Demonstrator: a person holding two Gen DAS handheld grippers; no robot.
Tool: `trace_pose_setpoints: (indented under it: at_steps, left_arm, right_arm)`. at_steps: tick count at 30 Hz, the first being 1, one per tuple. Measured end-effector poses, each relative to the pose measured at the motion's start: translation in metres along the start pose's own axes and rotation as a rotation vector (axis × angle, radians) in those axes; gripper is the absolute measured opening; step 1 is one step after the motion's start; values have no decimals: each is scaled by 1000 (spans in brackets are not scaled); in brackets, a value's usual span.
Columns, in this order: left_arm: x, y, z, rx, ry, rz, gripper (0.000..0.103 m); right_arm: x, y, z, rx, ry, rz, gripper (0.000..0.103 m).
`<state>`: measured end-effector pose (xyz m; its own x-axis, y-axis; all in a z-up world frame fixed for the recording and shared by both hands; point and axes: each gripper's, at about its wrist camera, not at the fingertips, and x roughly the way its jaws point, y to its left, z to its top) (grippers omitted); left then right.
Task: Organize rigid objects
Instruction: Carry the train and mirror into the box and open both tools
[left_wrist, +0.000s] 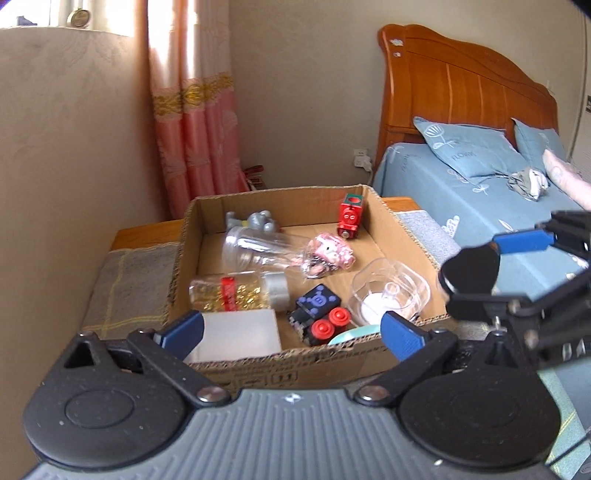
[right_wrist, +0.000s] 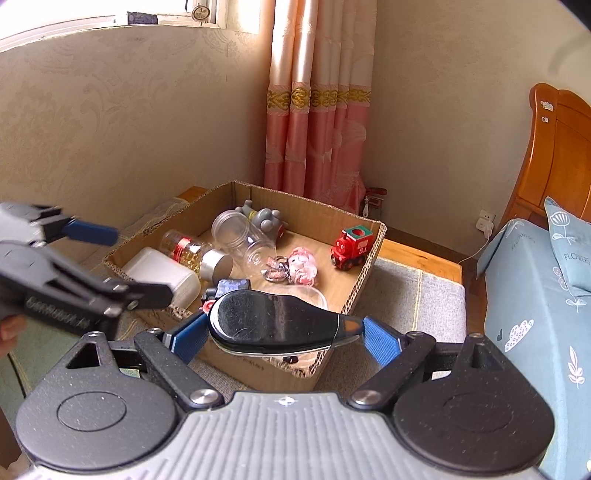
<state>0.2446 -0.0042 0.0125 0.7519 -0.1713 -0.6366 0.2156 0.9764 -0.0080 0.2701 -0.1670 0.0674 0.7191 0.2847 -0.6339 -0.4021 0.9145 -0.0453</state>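
Both tongs matter here: your left gripper is open and empty, your right gripper grips a black mouse, the last item outside the box, I think.

In the left wrist view, the near wall of the cardboard box hides the lower part of a teal dish at lower centre, and the white container beside it is partly covered by a blue finger pad. In the right wrist view, the glossy black object at centre conceals most of the black toy train and the clear plastic container. A hand is cut off at the left edge, and the print on the red label of the gold-filled bottle is too small to read.
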Motion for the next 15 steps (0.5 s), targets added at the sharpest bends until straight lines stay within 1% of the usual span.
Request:
trace_pose_setpoints:
  at_steps: [2, 4, 6, 10, 13, 15]
  left_arm:
    - [-7, 1, -5, 0, -18, 32, 102]
    - [-13, 0, -10, -1, -37, 86, 102]
    - [-18, 1, -15, -5, -42, 116, 102]
    - [-26, 3, -26, -41, -36, 113, 102]
    - [-29, 0, -31, -23, -38, 147, 102]
    - [-33, -1, -34, -28, -36, 153, 102]
  right_arm:
    - [5, -2, 8, -5, 5, 2, 93]
    - [10, -3, 16, -8, 15, 6, 93]
    - [17, -4, 24, -8, 30, 12, 93]
    - [35, -8, 39, 13, 72, 29, 93]
    - [49, -5, 49, 10, 94, 22, 93]
    - [56, -3, 54, -2, 101, 12, 93]
